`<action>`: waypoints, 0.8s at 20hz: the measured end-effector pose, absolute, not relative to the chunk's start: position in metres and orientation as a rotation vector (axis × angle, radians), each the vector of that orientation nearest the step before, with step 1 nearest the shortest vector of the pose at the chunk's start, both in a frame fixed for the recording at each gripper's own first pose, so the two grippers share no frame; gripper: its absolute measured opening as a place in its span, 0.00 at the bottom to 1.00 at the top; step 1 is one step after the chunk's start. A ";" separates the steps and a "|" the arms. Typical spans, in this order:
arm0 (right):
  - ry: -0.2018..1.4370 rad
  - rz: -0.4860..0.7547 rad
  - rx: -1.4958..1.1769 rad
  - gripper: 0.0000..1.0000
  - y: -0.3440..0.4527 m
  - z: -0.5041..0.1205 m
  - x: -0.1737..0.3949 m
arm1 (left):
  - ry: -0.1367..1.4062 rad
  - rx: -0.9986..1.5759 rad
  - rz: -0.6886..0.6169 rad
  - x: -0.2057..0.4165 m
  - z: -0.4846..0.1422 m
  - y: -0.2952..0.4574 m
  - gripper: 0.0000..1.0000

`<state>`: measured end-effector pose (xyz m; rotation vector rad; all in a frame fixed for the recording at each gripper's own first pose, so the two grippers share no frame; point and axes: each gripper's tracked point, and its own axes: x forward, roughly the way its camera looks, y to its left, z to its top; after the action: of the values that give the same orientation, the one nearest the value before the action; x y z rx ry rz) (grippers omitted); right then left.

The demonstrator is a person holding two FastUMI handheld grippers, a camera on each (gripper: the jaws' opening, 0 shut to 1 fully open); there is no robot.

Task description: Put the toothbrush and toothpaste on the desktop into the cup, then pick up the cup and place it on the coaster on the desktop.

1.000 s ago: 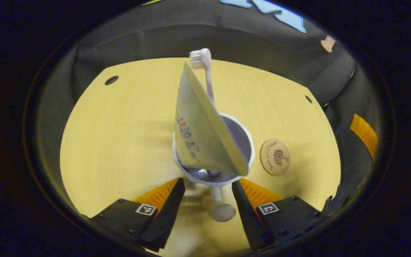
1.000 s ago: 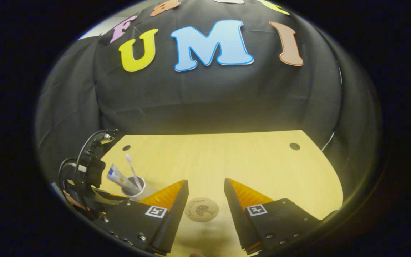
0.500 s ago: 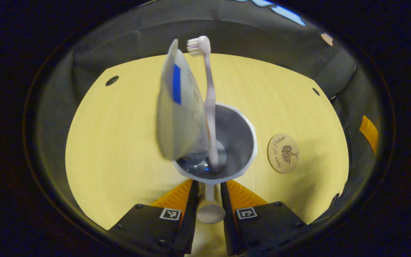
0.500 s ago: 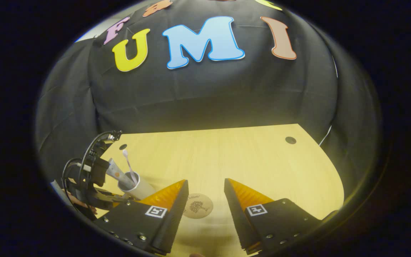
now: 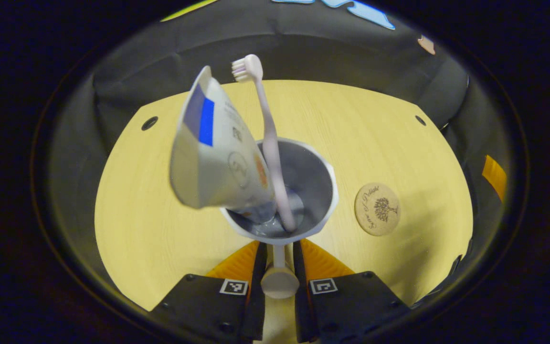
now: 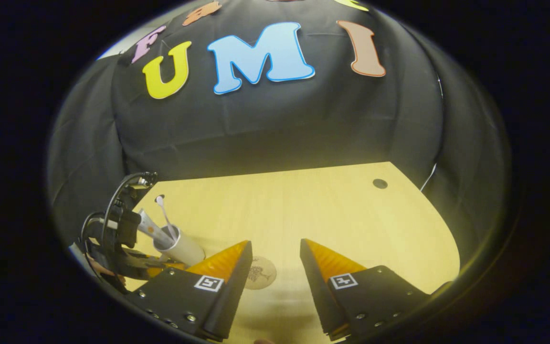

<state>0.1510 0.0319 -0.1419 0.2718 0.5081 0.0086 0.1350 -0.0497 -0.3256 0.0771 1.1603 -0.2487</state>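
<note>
Already loaded: toothbrush [image 5: 266, 138] and toothpaste tube [image 5: 215, 153] both stand in the white cup [image 5: 325, 191], leaning out over its rim, brush head up, tube's crimped end up. So the first half of the task reads as finished. Left gripper [image 5: 279, 282] closed on the cup's handle [image 5: 280, 279], both fingers pressing its sides, cup body just ahead of the fingertips. Seen from the right gripper view, cup [image 6: 182, 246] tilted and seemingly lifted off the wooden desktop [image 5: 151, 215], though hard to be sure of the gap. Round wooden coaster [image 5: 377, 209] bare, off to the right of the left fingers and a little ahead, near the cup but apart from it. Right gripper [image 6: 275, 272] spread open, holding nothing, with the coaster [image 6: 259, 272] between and just ahead of its fingertips. Left to do, by this reading: carry the cup across, set it upright on the coaster, release.
</note>
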 end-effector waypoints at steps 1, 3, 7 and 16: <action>0.509 0.007 0.276 0.66 0.032 -0.143 0.150 | 1.155 0.080 -0.265 0.134 -0.322 -0.056 0.33; 0.509 0.005 0.281 0.66 0.030 -0.143 0.148 | 1.146 0.078 -0.299 0.132 -0.319 -0.075 0.33; 0.503 -0.006 0.275 0.66 0.021 -0.141 0.141 | 1.139 0.069 -0.370 0.130 -0.318 -0.116 0.33; 0.506 -0.081 0.308 0.66 -0.019 -0.149 0.121 | 1.147 0.100 -0.470 0.123 -0.328 -0.177 0.39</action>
<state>0.1206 -0.0189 -0.1492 0.3080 0.5060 -0.0809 0.1233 -0.1774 -0.3280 0.1000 1.1470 -0.4705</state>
